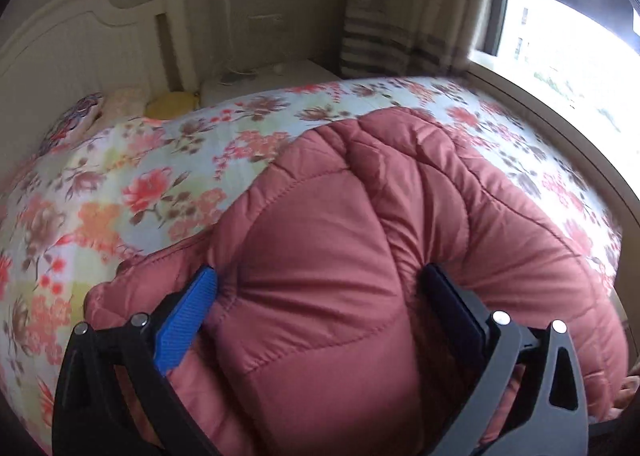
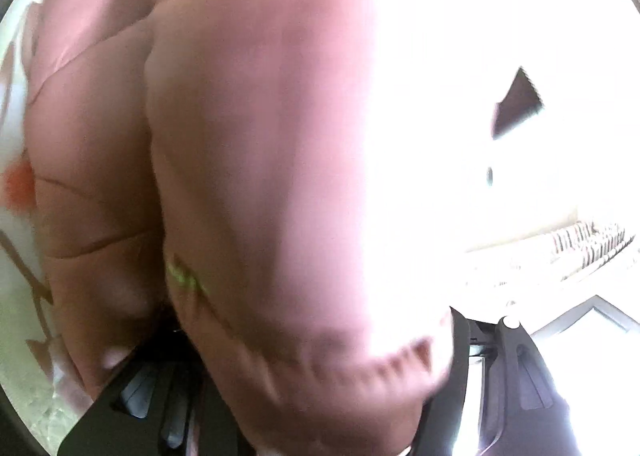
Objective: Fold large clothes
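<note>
On my left gripper (image 1: 320,296), the 2 fingers, 1 with a blue pad (image 1: 188,320), clamp a thick fold of the pink quilted jacket (image 1: 360,216), which lies bunched on the floral bedspread (image 1: 120,176) near the window (image 1: 560,36). On my right gripper (image 2: 312,356), jacket fills the gap between the fingers; blur and glare mean I cannot tell whether they grip it. I can read no writing or labels.
</note>
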Demonstrator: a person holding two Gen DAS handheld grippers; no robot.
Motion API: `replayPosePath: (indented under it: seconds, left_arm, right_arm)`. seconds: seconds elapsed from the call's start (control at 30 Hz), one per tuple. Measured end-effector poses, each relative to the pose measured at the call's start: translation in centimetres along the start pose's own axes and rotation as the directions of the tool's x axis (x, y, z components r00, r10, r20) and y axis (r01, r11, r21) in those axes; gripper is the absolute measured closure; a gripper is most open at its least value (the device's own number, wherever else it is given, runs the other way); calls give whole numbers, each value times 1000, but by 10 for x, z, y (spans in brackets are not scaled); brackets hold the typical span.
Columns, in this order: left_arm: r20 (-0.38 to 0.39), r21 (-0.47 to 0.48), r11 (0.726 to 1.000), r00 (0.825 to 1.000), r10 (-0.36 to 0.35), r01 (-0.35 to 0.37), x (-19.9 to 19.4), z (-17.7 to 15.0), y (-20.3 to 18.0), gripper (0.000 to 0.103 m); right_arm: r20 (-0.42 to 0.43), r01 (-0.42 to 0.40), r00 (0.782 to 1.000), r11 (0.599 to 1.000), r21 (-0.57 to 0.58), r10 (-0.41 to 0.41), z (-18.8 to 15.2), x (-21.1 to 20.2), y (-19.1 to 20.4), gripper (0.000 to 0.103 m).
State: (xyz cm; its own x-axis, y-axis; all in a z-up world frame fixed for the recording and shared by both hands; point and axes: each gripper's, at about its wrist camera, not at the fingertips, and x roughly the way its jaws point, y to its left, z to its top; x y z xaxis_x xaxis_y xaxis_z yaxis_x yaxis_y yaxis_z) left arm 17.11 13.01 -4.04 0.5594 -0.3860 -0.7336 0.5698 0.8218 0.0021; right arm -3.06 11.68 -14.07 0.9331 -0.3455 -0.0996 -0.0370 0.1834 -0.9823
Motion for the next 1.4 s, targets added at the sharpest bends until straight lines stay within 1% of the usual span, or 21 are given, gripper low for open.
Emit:
replayPosePath:
  seconds: [0.07, 0.2, 0.3, 0.33, 0.4, 0.43, 0.5, 0.53, 0.6, 0.63, 0.7, 0.73, 0.8, 0.83, 0.9, 0.97, 1.03, 1.13, 1.23, 1.3, 1.4]
  left_arm:
    - [23, -11, 1000, 1000, 18, -18, -3, -4, 4, 2]
    - [42, -22, 999, 999, 24, -23, -6, -5, 4, 2]
    - [49, -45, 999, 999, 3, -1, -6, -5, 9, 2]
    - [52, -51, 999, 999, -3, 5, -7, -4, 10, 2]
    - [61, -65, 998, 998, -11, 15, -7, -6, 13, 2]
    - [64, -68, 998, 998, -11, 16, -7, -6, 14, 2]
    - [67, -72, 997, 998, -10, 15, -8, -7, 14, 2]
    - [69, -73, 997, 998, -7, 12, -9, -7, 14, 2]
    - [72, -73, 997, 997, -2, 8, -10, -8, 13, 2]
    - [71, -72, 997, 997, -1, 6, -10, -8, 13, 2]
    - [62, -56, 998, 998, 6, -2, -15, -5, 10, 2]
    - [54, -42, 999, 998, 33, -30, -20, -3, 8, 2]
    - [39, -25, 996, 995, 91, -90, -32, 3, 4, 2]
    - [47, -22, 991, 990, 134, -133, -46, 9, 0, 2]
    - [92, -46, 983, 979, 180, -177, -68, 19, -5, 2]
    - [168, -95, 988, 976, 139, -125, -97, 32, -13, 2]
    - [198, -91, 991, 973, 115, -98, -108, 39, -27, 2]
    - [153, -44, 979, 967, 204, -200, -87, 41, -49, 2]
    - [-10, -26, 963, 964, 267, -267, -21, 18, -44, 2]
    - [56, -41, 962, 961, 270, -268, -14, 3, -39, 2]
    - [87, -96, 961, 960, 267, -259, -24, -4, -30, 2]
  right_arm:
    - [17, -21, 1000, 1000, -10, 21, -6, -2, -3, 45]
    - [89, -174, 981, 984, 48, 170, -35, -21, -29, 39]
    - [215, -398, 909, 896, 199, 356, -66, -41, -76, 29]
    - [286, -490, 863, 827, 276, 416, -81, -47, -100, 29]
    - [378, -582, 810, 698, 417, 449, -107, -46, -140, 30]
    - [409, -605, 795, 636, 478, 449, -117, -42, -156, 30]
    - [455, -613, 788, 461, 642, 414, -148, -25, -192, 31]
    - [463, -600, 789, 346, 722, 403, -163, -9, -206, 31]
    - [467, -588, 775, 214, 780, 426, -144, -9, -218, 31]
    - [448, -583, 764, 198, 788, 465, -143, 2, -209, 31]
    - [382, -602, 735, 281, 747, 560, -104, -26, -165, 30]
    - [298, -581, 762, 405, 706, 575, -91, -27, -136, 29]
    - [232, -532, 824, 562, 633, 518, -71, -32, -106, 27]
    - [227, -528, 828, 580, 621, 512, -74, -33, -101, 27]
    - [236, -547, 812, 553, 628, 535, -75, -31, -105, 27]
    - [246, -555, 805, 539, 634, 540, -82, -25, -112, 27]
    - [239, -548, 812, 553, 627, 533, -78, -23, -113, 27]
    - [241, -550, 812, 558, 622, 532, -54, -24, -107, 27]
    - [242, -553, 811, 565, 612, 532, -33, -18, -99, 27]
    - [254, -562, 810, 575, 595, 529, -24, -29, -86, 27]
    - [270, -580, 800, 575, 577, 537, -16, -39, -83, 27]
